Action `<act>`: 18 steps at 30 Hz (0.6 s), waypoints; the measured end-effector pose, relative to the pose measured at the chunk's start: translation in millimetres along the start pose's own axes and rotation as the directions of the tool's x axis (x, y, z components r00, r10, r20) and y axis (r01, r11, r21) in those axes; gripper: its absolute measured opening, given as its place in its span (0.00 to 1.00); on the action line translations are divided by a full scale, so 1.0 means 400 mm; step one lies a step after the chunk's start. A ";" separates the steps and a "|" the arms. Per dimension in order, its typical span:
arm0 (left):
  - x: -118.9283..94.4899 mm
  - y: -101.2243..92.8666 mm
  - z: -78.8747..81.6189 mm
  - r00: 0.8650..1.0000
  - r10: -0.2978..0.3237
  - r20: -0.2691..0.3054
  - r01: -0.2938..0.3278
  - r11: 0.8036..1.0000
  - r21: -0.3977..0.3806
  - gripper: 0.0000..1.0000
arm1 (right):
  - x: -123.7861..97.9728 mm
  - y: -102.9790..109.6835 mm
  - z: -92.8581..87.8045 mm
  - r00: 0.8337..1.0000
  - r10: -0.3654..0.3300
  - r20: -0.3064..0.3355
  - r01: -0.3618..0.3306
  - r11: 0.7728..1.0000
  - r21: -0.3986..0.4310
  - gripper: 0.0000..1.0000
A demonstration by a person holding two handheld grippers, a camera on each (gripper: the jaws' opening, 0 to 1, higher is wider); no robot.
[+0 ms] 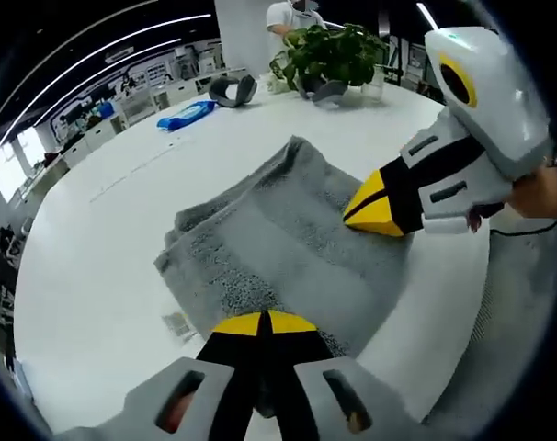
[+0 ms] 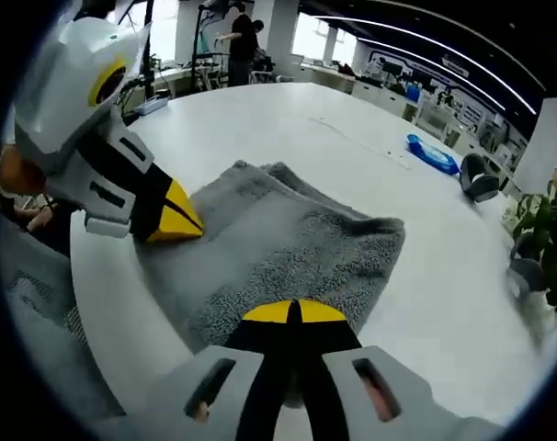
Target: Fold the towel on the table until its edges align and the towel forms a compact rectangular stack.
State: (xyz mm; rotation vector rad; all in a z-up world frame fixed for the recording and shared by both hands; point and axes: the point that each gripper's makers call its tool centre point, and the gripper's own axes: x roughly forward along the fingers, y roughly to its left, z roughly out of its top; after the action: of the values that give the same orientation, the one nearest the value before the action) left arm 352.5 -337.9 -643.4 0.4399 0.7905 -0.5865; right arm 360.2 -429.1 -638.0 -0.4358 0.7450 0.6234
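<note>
Grey terry towel [image 1: 278, 243], folded into a thick layered pad w/ rumpled edges, lies on white round table [image 1: 104, 266] near its edge closest to the person.

Left gripper view: left gripper [image 1: 263, 322], yellow-tipped black jaws on grey body, rises from 6 o'clock. Jaws pressed together, tips at towel's near edge; can't tell if any cloth is pinched between them. Right gripper [image 1: 366, 213] enters from 3 o'clock, white-and-black body, yellow tip resting on the towel's surface, jaws together as far as visible. A hand [image 1: 536, 193] shows behind its body at 3 o'clock. Far side of table: blue plastic packet [image 1: 185, 115] at 11 o'clock, dark grey curved object [image 1: 231, 90] just right of it, green leafy plant [image 1: 332, 50] at 12–1 o'clock w/ a person in white top [image 1: 292, 16] standing behind it.

Right gripper view: right gripper [image 2: 293, 312] at 6 o'clock, jaws closed, tips at towel [image 2: 288, 248] edge; grip on cloth unclear. Left gripper [image 2: 176, 223] comes in from 9 o'clock, yellow tip touching towel's left part. Blue packet [image 2: 432, 153] and dark curved object [image 2: 479, 182] at 2–3 o'clock, plant [image 2: 547, 239] at 3 o'clock. Person in dark clothes [image 2: 242, 50] stands at 12 o'clock beyond the table [image 2: 352, 129].
</note>
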 end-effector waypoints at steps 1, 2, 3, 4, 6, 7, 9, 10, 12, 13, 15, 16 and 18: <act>0.002 -0.001 0.002 1.000 -0.002 0.001 0.002 1.000 0.015 0.01 | 0.002 -0.002 -0.004 1.000 -0.007 -0.017 0.007 1.000 0.005 0.00; 0.004 -0.001 0.003 1.000 0.000 -0.005 0.000 1.000 0.020 0.01 | 0.008 -0.003 -0.007 0.999 -0.005 -0.039 0.005 1.000 0.019 0.00; 0.007 0.001 0.004 1.000 -0.001 -0.008 0.002 1.000 0.022 0.01 | 0.015 -0.005 -0.009 0.999 -0.002 -0.051 0.004 1.000 0.030 0.00; 0.010 0.005 0.006 1.000 -0.003 -0.009 0.003 1.000 0.019 0.00 | 0.019 -0.007 -0.009 0.998 0.001 -0.057 0.001 0.999 0.036 0.00; 0.017 0.015 0.010 1.000 -0.007 -0.008 0.007 1.000 -0.007 0.00 | 0.026 -0.011 -0.011 0.997 0.010 -0.071 -0.005 0.997 0.076 0.00; 0.021 0.020 0.013 1.000 -0.006 -0.005 0.006 1.000 -0.015 0.00 | 0.028 -0.014 -0.011 0.997 0.017 -0.069 -0.010 0.995 0.096 0.00; 0.028 0.024 0.019 1.000 -0.004 -0.004 0.004 1.000 -0.004 0.00 | 0.032 -0.021 -0.008 0.998 0.029 -0.061 -0.021 0.991 0.130 0.00; 0.032 0.026 0.024 1.000 0.002 -0.003 -0.002 1.000 0.015 0.00 | 0.036 -0.026 -0.006 0.998 0.029 -0.058 -0.022 0.991 0.130 0.00; 0.042 0.032 0.034 1.000 0.012 -0.008 -0.012 1.000 0.028 0.00 | 0.045 -0.036 0.002 0.998 0.032 -0.056 -0.024 0.992 0.126 0.00; 0.045 0.035 0.037 1.000 0.015 -0.010 -0.014 0.999 0.030 0.00 | 0.048 -0.040 0.006 0.998 0.031 -0.062 -0.023 0.993 0.119 0.00; 0.057 0.044 0.049 1.000 0.023 -0.018 -0.022 0.999 0.045 0.00 | 0.059 -0.052 0.013 0.996 0.024 -0.082 -0.015 0.994 0.105 0.00; 0.062 0.048 0.054 0.999 0.025 -0.022 -0.024 0.998 0.052 0.00 | 0.063 -0.057 0.016 0.996 0.021 -0.088 -0.012 0.995 0.102 0.00; 0.073 0.058 0.064 0.999 0.027 -0.034 -0.025 0.998 0.056 0.00 | 0.070 -0.067 0.021 0.995 0.017 -0.096 -0.008 0.995 0.098 0.00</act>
State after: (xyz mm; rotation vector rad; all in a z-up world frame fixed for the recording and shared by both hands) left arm 397.3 -344.3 -645.9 0.5121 0.8015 -0.5788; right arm 397.9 -433.7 -649.1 -0.3733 0.8671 0.5780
